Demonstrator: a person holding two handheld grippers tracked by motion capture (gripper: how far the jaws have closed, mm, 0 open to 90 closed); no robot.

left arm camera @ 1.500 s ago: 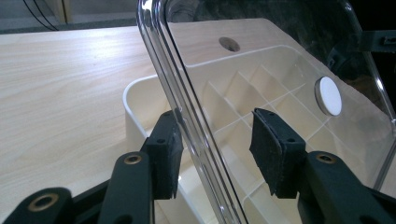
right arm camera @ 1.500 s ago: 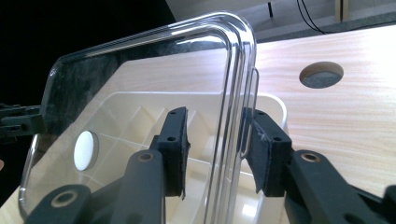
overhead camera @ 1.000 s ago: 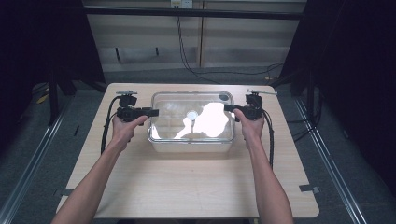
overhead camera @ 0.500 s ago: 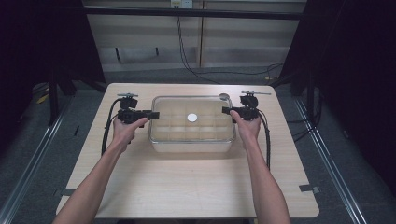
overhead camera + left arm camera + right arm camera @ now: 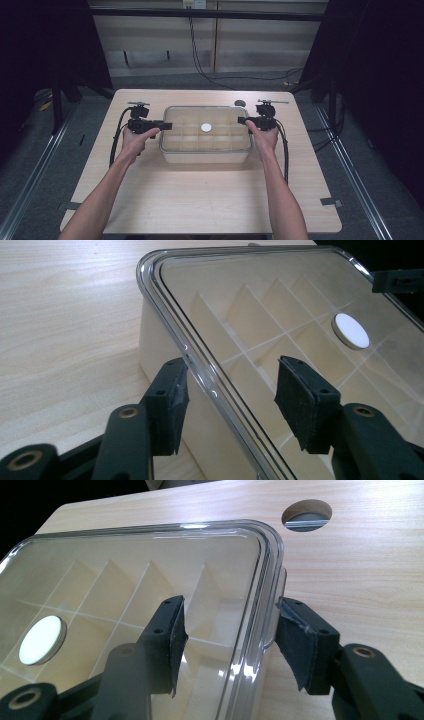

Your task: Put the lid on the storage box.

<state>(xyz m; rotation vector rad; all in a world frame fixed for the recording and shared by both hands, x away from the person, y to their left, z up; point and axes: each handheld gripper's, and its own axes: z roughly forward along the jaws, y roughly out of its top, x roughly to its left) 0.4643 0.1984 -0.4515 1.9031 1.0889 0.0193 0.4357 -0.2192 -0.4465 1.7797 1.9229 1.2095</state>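
Sat near the middle of the worktop (image 5: pixel 200 200): a divided box (image 5: pixel 206 150) under a clear lid (image 5: pixel 206 134), with a white disc (image 5: pixel 206 127) at the lid's centre. Met the lid's left edge with the left tool (image 5: pixel 232 390), jaws wide apart, straddling the rim without gripping. Stood likewise at the lid's right edge, the right tool (image 5: pixel 230 630), jaws spread either side of the rim, nothing clamped. Lay beyond the box's far right corner: a round hole (image 5: pixel 306 514) in the worktop.
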